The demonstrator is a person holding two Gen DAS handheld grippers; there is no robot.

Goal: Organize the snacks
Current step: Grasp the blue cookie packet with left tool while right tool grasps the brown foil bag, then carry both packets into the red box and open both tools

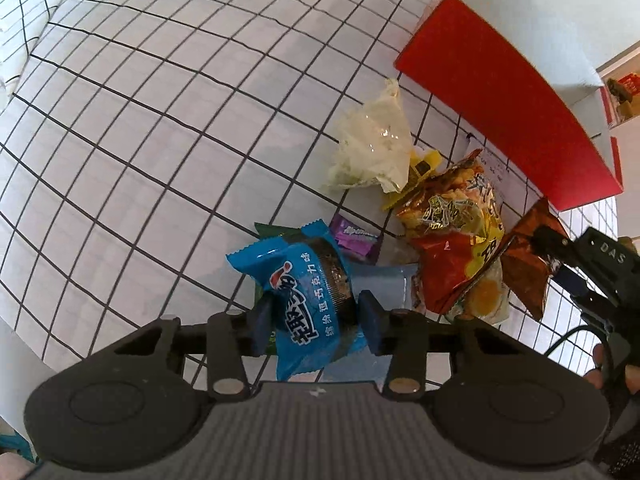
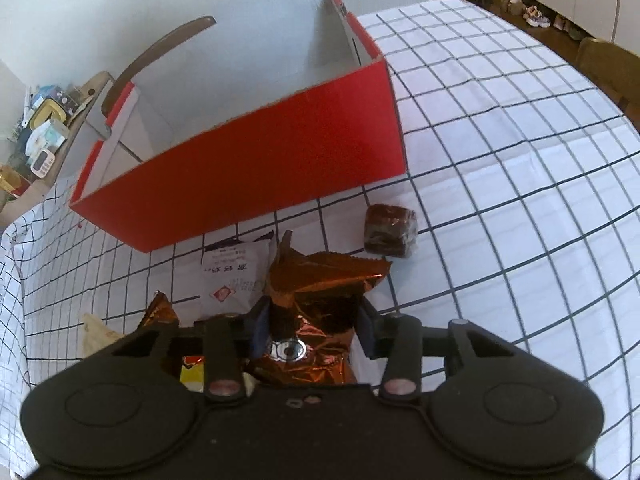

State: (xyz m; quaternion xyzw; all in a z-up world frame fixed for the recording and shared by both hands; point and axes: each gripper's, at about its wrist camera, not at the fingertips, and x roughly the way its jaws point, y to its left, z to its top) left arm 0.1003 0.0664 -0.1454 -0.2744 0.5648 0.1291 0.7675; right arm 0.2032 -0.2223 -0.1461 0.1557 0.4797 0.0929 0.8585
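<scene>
White tablecloth with a black grid pattern [image 1: 160, 120] covers the table; faint creases visible in the cloth in the right wrist view. Plain white wall [image 2: 120, 0] behind the table. Curved dark brown wooden chair back [image 2: 160, 46] rises behind the table's far edge, against that wall. Cluttered side shelf [image 2: 44, 120] at far left, holding assorted small household items; a small white digital timer [image 2: 42, 160] among them, other items too small to identify. Second wooden chair [image 2: 608, 68] at the right edge. Small objects in a row on the floor [image 2: 536, 16] along the far wall, blurred.
</scene>
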